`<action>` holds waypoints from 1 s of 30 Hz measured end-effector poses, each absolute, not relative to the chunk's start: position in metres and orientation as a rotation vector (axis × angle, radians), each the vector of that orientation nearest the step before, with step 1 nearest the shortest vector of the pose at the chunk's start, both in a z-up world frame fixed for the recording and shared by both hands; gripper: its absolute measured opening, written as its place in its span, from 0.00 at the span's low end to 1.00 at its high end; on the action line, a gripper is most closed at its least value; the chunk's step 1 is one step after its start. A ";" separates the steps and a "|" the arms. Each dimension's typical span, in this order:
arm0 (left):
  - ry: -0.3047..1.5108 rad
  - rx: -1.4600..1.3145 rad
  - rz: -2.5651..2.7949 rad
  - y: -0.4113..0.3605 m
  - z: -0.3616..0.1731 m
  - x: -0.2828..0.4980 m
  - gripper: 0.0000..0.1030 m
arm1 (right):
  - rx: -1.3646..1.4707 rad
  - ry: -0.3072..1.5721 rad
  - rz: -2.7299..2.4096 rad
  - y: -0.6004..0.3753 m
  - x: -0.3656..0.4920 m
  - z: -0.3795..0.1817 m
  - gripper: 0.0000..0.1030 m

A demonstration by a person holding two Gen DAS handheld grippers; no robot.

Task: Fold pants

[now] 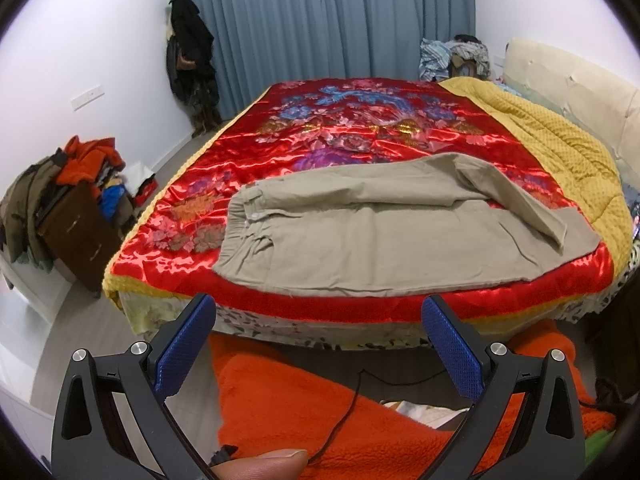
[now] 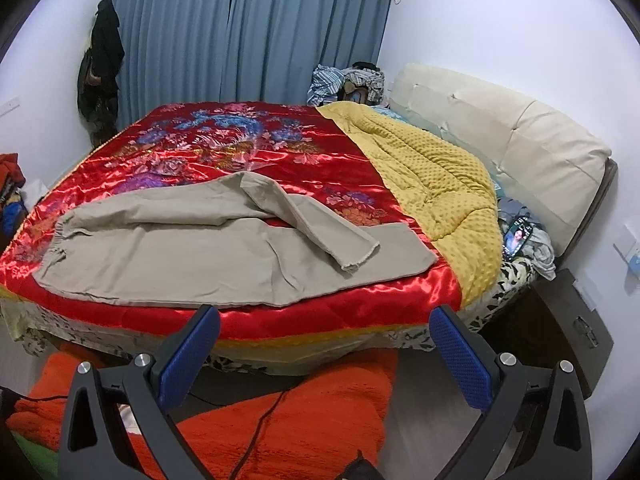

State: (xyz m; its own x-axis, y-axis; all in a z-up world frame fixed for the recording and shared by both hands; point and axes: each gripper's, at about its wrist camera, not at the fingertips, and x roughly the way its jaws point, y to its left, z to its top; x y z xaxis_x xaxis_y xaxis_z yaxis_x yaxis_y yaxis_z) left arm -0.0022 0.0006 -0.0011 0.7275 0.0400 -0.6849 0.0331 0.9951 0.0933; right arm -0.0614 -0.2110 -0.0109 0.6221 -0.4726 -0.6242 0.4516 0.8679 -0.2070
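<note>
Pants (image 1: 360, 236) waistband cut off in right view.

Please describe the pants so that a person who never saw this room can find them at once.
Find the large bed with the shiny red flowered quilt. The pants lie flat on its near edge, waistband to the left, one leg twisted over the other. They are the only plain beige cloth there; the yellow blanket beside them is bumpy.

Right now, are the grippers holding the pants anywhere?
No. The left gripper and right gripper are both open and hold nothing; the tan pants lie loose on the red bedspread.
</note>
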 end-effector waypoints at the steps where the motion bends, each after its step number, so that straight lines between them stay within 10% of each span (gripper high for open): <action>1: 0.755 0.104 0.002 0.000 -0.001 -0.003 1.00 | -0.035 0.727 -0.533 -0.211 -0.061 -0.011 1.00; 30: 0.754 0.103 0.006 0.000 -0.002 -0.004 1.00 | -0.050 0.743 -0.537 -0.209 -0.062 -0.014 1.00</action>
State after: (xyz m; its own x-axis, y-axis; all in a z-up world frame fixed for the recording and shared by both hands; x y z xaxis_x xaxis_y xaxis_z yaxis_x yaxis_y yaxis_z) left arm -0.0041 -0.0005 -0.0020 0.7291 0.0423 -0.6831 0.0320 0.9949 0.0957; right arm -0.0624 -0.2093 -0.0139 0.6087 -0.4818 -0.6304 0.4475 0.8646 -0.2287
